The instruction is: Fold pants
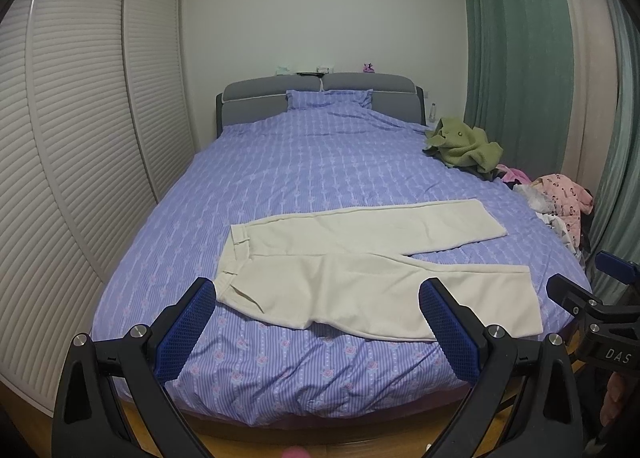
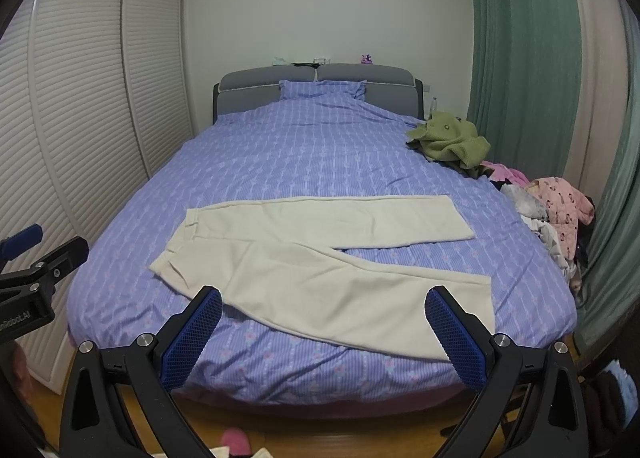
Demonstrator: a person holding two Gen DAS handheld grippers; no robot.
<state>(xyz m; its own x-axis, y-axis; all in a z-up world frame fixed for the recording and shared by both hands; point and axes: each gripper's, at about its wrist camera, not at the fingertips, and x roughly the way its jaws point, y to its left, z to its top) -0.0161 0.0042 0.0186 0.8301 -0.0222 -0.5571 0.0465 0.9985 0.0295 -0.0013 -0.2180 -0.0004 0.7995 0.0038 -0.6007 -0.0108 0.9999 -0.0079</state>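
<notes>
A: Where do the pants lie?

B: The cream pants (image 1: 360, 258) lie flat and unfolded on the purple striped bedcover (image 1: 312, 162), near the foot of the bed. The waistband points toward the louvered wardrobe doors (image 1: 80, 118); the two legs extend toward the green curtain (image 1: 516, 42) and spread apart at the hems.

A: State of each gripper?

B: The left gripper (image 1: 318, 322) is spread wide, blue-padded fingers (image 1: 186, 328) empty, held above the foot edge of the bed and clear of the fabric. The right gripper (image 2: 324, 328) is likewise wide apart, holds nothing, and touches nothing.

A: Any legible markings?

B: "DAS" is readable on the right gripper's body as seen from the left wrist view. A partial "nRobot.AI" is readable on the left gripper's body in the right wrist view.

A: Surroundings?

B: A green garment (image 1: 464, 144) and a pink garment pile (image 1: 560, 194) sit at the curtain-side edge of the bed. A grey headboard (image 1: 256, 98) stands behind a matching pillow (image 1: 328, 98).
</notes>
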